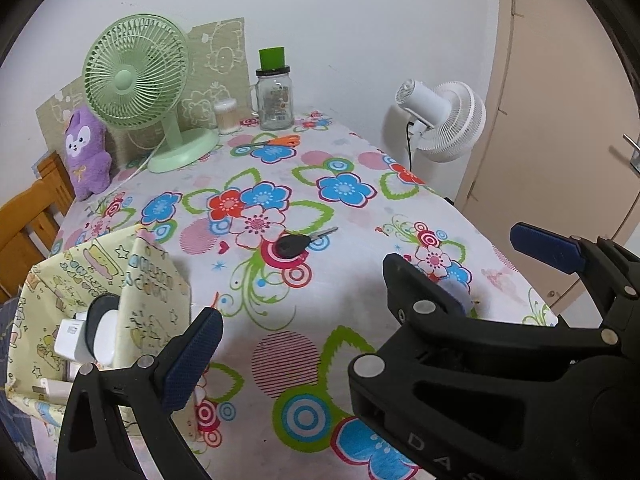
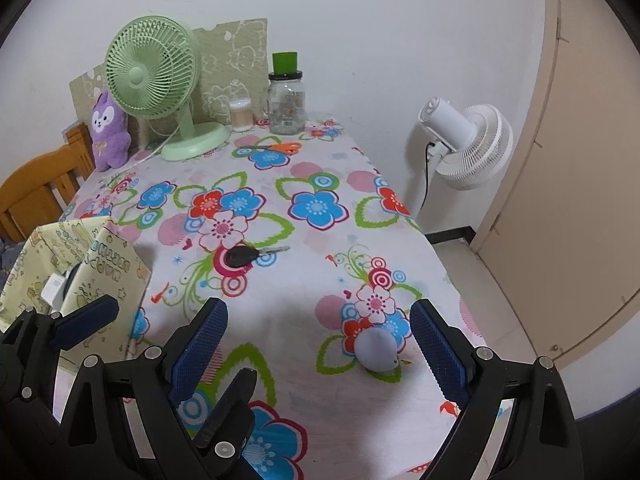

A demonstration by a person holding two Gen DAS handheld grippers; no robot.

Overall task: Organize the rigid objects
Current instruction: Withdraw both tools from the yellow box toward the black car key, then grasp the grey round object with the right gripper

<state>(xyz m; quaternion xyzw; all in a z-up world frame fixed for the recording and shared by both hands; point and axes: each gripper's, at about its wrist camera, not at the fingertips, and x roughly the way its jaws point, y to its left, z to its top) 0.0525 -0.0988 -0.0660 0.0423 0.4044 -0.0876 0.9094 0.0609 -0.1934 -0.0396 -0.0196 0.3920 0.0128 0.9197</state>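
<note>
**A:** What's nearest you?

**B:** My right gripper [image 2: 316, 344], jaws spread wide and holding nothing. Just inside its right finger a small grey-blue rounded object [image 2: 378, 350] sits on the tablecloth [image 2: 312, 296]. I'd judge that the next pick.

**A:** Risk there?

**B:** It looks smooth and domed (I can't tell what it is), so if I close off-centre I expect the pads to squirt it sideways, maybe off the near right table edge.

**A:** And the left?

**B:** The left gripper [image 1: 360, 280] is also wide open and empty, low over the cloth. Beside it, at the table's left edge, stands the yellow patterned bag [image 1: 152, 292], with white items already inside. Its walls look soft; a drop from too high or a finger brushing the rim could fold it shut.

**A:** Farther out?

**B:** The black-headed key [image 1: 298, 242] lies flat mid-table. Flat metal on loose cloth: I may pinch fabric with it and drag everything. Beyond, the orange-handled scissors [image 1: 272, 142] lie near the green fan [image 1: 140, 84] and the glass jar [image 1: 275, 96], easy to knock on a long reach.
</note>
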